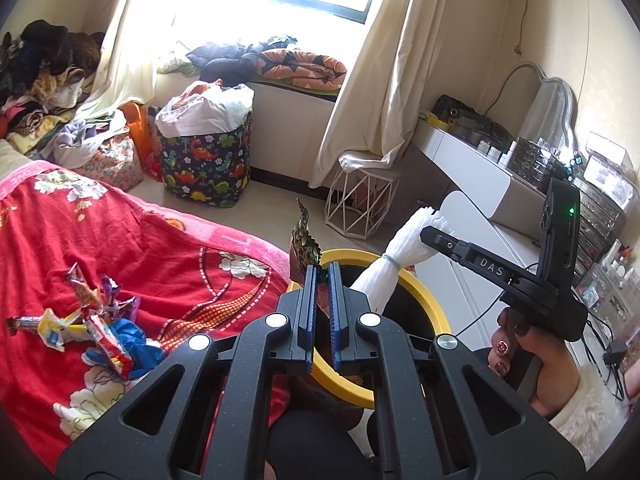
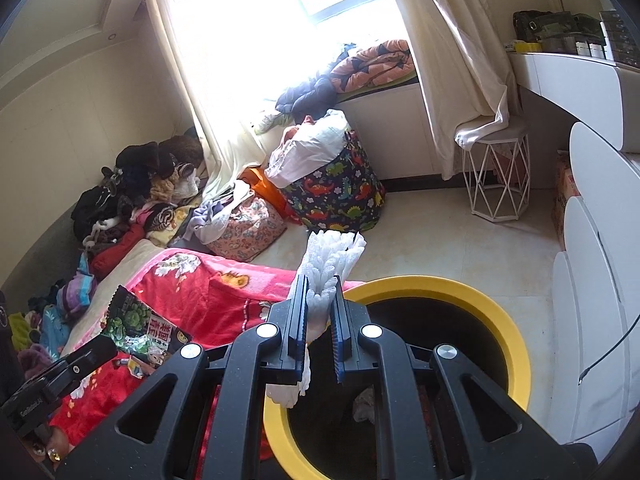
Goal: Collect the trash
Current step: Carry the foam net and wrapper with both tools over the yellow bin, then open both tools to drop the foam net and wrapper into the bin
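Observation:
In the left wrist view my left gripper (image 1: pixel 320 274) is shut on a dark green snack wrapper (image 1: pixel 305 236) that sticks up above the yellow-rimmed black bin (image 1: pixel 424 300). To its right, a hand holds my right gripper (image 1: pixel 427 235), shut on a white foam net bundle (image 1: pixel 394 258) over the same bin. The right wrist view shows my right gripper (image 2: pixel 320 286) clamping the foam net (image 2: pixel 334 254) above the bin's rim (image 2: pixel 460 286). At lower left there, my left gripper (image 2: pixel 110 346) carries the wrapper (image 2: pixel 136 322). Several candy wrappers (image 1: pixel 96 320) lie on the red blanket (image 1: pixel 140 240).
The bin stands against the bed's edge. A dinosaur-print basket (image 1: pixel 204 160) full of laundry, a floral bag (image 1: pixel 112 164) and a white wire stool (image 1: pixel 360 204) stand by the window wall. A white dressing table (image 1: pixel 476 168) runs along the right. Clothes are heaped at the far left.

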`<action>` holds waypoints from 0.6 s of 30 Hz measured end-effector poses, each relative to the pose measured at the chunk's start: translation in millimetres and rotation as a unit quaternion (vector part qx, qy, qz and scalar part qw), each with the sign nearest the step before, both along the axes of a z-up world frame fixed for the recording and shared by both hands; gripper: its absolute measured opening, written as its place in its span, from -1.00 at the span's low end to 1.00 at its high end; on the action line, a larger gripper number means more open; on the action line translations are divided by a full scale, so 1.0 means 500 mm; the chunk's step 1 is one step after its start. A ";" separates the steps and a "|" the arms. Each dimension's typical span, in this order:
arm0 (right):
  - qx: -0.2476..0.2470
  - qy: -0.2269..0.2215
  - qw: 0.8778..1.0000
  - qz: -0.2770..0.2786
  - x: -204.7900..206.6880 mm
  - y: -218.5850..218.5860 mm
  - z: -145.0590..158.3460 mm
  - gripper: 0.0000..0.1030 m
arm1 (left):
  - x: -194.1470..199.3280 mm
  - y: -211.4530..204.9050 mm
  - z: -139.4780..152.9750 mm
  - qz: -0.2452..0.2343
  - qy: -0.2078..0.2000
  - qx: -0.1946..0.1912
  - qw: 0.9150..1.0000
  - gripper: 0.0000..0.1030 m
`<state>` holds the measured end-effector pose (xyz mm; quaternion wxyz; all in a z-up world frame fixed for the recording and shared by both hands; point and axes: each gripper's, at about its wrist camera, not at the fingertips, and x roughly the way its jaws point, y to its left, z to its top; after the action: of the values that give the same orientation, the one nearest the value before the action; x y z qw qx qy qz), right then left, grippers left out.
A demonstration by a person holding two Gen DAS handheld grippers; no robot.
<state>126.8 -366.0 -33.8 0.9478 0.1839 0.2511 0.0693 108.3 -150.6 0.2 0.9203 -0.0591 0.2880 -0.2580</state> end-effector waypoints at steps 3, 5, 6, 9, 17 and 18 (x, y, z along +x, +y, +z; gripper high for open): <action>-0.003 0.003 1.000 -0.006 -0.002 -0.009 -0.004 -0.80 | 0.002 -0.010 -0.004 -0.006 0.002 0.001 1.000 -0.95; -0.004 0.005 1.000 -0.009 -0.003 -0.016 -0.007 -0.80 | 0.003 -0.016 -0.005 -0.010 0.003 0.001 1.000 -0.95; -0.005 0.005 1.000 -0.012 -0.004 -0.018 -0.008 -0.80 | 0.003 -0.020 -0.007 -0.012 0.003 0.001 1.000 -0.95; -0.007 0.008 1.000 -0.018 -0.006 -0.025 -0.012 -0.80 | 0.002 -0.033 -0.013 -0.018 0.005 0.002 1.000 -0.95; -0.016 0.013 0.999 -0.029 -0.006 -0.039 -0.018 -0.80 | 0.009 -0.053 -0.029 -0.028 0.012 0.007 1.000 -0.95; -0.018 0.014 0.999 -0.030 -0.006 -0.041 -0.020 -0.80 | 0.011 -0.055 -0.032 -0.030 0.014 0.007 0.999 -0.95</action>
<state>124.0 -386.6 -43.9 0.9490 0.1754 0.2596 0.0338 113.6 -178.4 -15.7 0.9087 -0.0474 0.3040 -0.2822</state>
